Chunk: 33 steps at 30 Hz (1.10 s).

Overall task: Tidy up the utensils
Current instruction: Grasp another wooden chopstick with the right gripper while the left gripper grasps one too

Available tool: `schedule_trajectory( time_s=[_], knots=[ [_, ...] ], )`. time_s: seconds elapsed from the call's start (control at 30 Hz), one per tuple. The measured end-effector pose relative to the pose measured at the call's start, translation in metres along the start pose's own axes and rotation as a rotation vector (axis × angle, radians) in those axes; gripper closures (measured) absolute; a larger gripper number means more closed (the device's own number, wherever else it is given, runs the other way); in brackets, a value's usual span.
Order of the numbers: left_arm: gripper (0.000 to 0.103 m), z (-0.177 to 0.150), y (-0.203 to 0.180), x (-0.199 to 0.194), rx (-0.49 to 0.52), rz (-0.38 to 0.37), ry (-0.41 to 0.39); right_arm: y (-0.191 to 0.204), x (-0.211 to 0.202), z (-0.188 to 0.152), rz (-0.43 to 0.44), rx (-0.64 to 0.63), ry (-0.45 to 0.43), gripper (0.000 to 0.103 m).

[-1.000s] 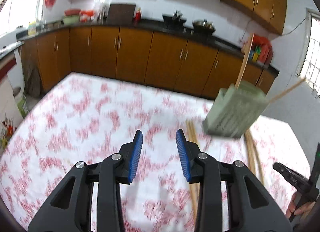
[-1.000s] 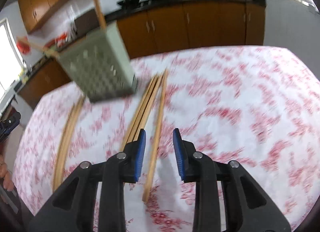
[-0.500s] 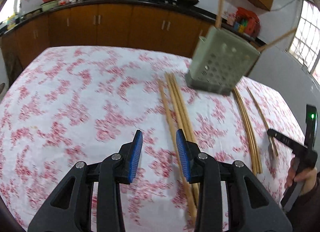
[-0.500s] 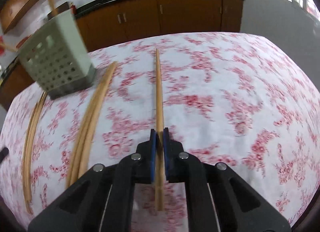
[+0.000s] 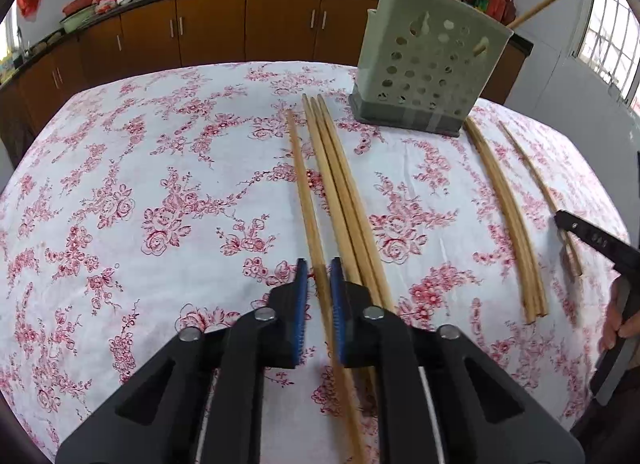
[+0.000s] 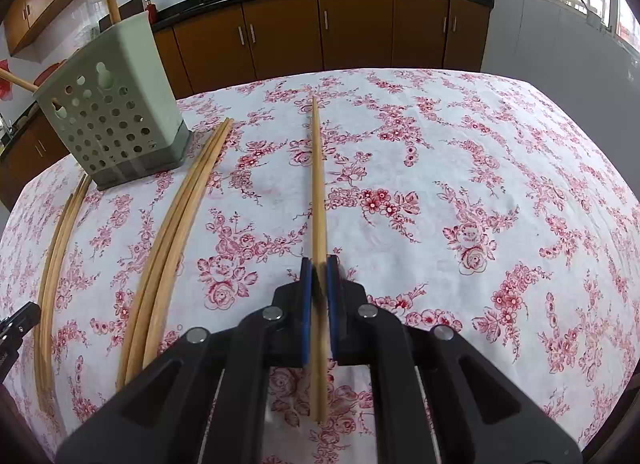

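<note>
My left gripper (image 5: pixel 318 278) has been closing since half a second ago, pads now nearly touching a single chopstick (image 5: pixel 304 192); firm grip, cannot tell. My right gripper (image 6: pixel 319 278) is staying clamped on one chopstick (image 6: pixel 318 200) over the floral tablecloth (image 6: pixel 460 184). Three more chopsticks (image 5: pixel 344 200) are lying beside the left one, near the green perforated holder (image 5: pixel 424 64) holding two sticks. No readable writing.

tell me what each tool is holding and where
The right tool is clamped on a single chopstick, toward its near end. The left tool straddles another chopstick low on its shaft; whether it grips cannot be told.
</note>
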<state>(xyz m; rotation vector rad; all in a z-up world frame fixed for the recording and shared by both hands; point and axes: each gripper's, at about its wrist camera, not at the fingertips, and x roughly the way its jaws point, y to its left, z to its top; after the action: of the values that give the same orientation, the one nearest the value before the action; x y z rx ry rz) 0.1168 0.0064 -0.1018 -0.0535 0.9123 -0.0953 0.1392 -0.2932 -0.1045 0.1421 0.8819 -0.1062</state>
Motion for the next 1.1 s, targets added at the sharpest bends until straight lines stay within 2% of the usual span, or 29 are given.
schedule_trajectory(
  time_s=[0.13,0.3,0.43,0.83,1.1],
  knots=[
    [0.096,0.009,0.013,0.006,-0.022,0.059,-0.009,0.001,0.0,0.001,0.003,-0.015,-0.004,0.094],
    [0.096,0.029,0.051,0.017,-0.087,0.116,-0.015,0.006,0.002,0.003,0.039,-0.027,-0.006,0.094],
    [0.095,0.031,0.06,0.017,-0.067,0.073,-0.026,0.012,0.001,0.0,0.042,-0.053,-0.013,0.094],
    [0.093,0.027,0.061,0.014,-0.075,0.048,-0.036,0.009,0.001,0.0,0.052,-0.046,-0.014,0.094],
    [0.092,0.028,0.069,0.014,-0.134,-0.008,-0.044,0.01,0.001,0.0,0.049,-0.049,-0.013,0.094]
  ],
)
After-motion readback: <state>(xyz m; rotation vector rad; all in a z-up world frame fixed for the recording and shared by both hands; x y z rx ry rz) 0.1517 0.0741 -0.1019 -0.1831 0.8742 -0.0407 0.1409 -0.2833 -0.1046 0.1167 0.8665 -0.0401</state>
